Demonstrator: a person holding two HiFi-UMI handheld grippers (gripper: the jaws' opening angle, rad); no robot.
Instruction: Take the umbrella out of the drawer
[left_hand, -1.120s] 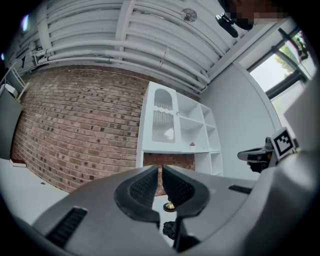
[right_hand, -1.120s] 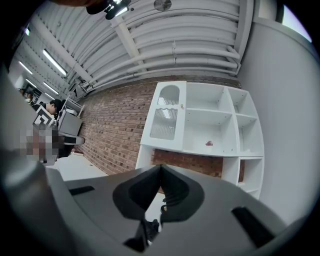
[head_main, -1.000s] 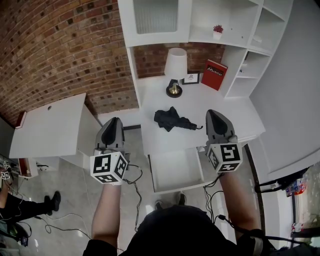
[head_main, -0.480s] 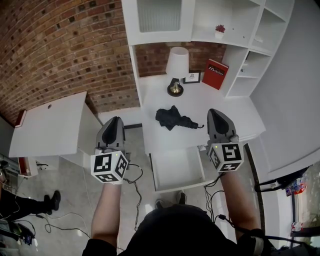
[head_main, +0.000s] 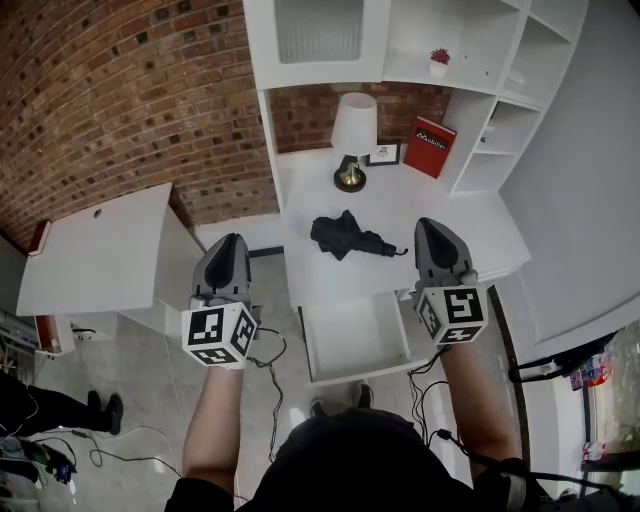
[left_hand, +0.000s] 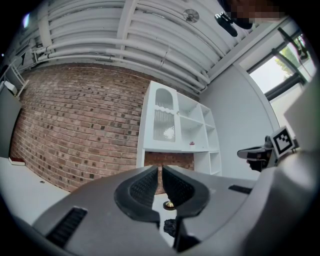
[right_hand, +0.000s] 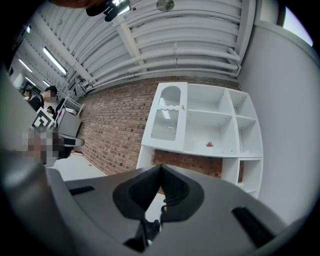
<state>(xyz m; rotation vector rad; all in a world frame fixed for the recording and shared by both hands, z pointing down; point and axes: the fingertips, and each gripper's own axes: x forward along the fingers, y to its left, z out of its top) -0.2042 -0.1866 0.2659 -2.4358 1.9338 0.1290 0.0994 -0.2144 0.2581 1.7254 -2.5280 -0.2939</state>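
A black folded umbrella (head_main: 350, 237) lies on the white desk top (head_main: 480, 235), behind the pulled-out white drawer (head_main: 352, 342), which shows nothing inside. My left gripper (head_main: 232, 242) hangs left of the desk, shut and holding nothing. Over the desk's front right stands my right gripper (head_main: 430, 226), just right of the umbrella and apart from it, also shut with nothing in it. In the left gripper view the closed jaws (left_hand: 160, 172) point level at the shelf unit, with the umbrella (left_hand: 170, 227) showing below them. In the right gripper view the gripper (right_hand: 160, 170) is shut above the umbrella (right_hand: 150, 228).
A white lamp (head_main: 352, 135), a small picture frame (head_main: 382, 156) and a red book (head_main: 431, 148) stand at the desk's back under white shelves with a small plant (head_main: 438, 62). A white side table (head_main: 100, 250) is at left. Cables (head_main: 265, 360) and a person's legs (head_main: 40, 405) are on the floor.
Both grippers stay where they were, shut. The person on the floor at lower left has drawn back toward the picture's edge.
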